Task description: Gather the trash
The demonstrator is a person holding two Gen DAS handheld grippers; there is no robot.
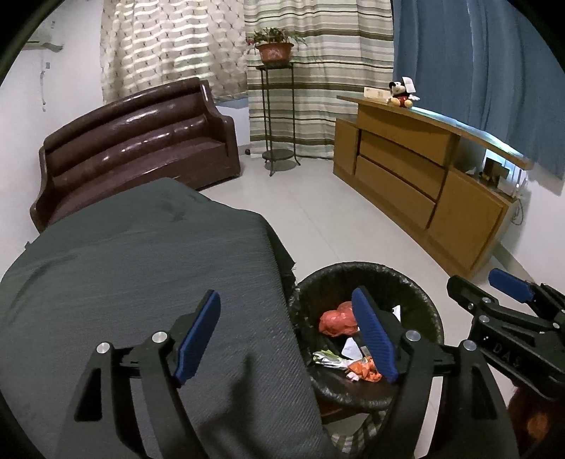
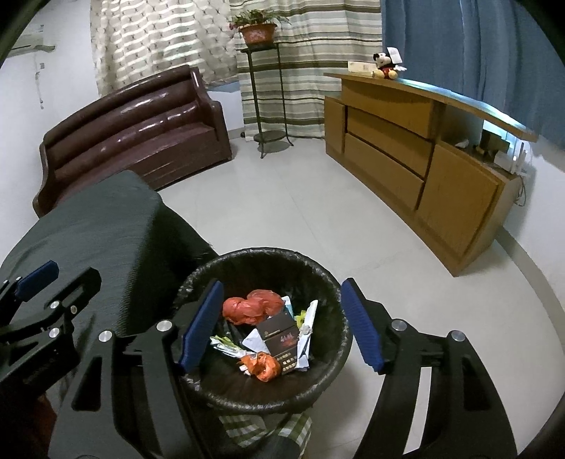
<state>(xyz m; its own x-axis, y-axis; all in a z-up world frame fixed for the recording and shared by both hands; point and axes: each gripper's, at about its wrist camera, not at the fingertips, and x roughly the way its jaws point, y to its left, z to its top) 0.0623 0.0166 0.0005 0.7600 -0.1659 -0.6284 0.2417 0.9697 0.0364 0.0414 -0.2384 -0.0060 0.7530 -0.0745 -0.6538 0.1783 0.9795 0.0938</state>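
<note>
The left gripper point(image 1: 286, 339) and right gripper point(image 2: 280, 326) hang side by side, jaws spread wide, holding nothing.

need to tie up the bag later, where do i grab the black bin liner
Take the black bin liner where it folds over the bin's rim, on the near left edge. Come from above with the right tongs, one finger inside, one outside; the crinkled fold gives loose film to pinch.

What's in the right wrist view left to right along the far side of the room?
Brown sofa → plant stand with potted plant → wooden cabinet, with the Mickey plush on its top.
</note>
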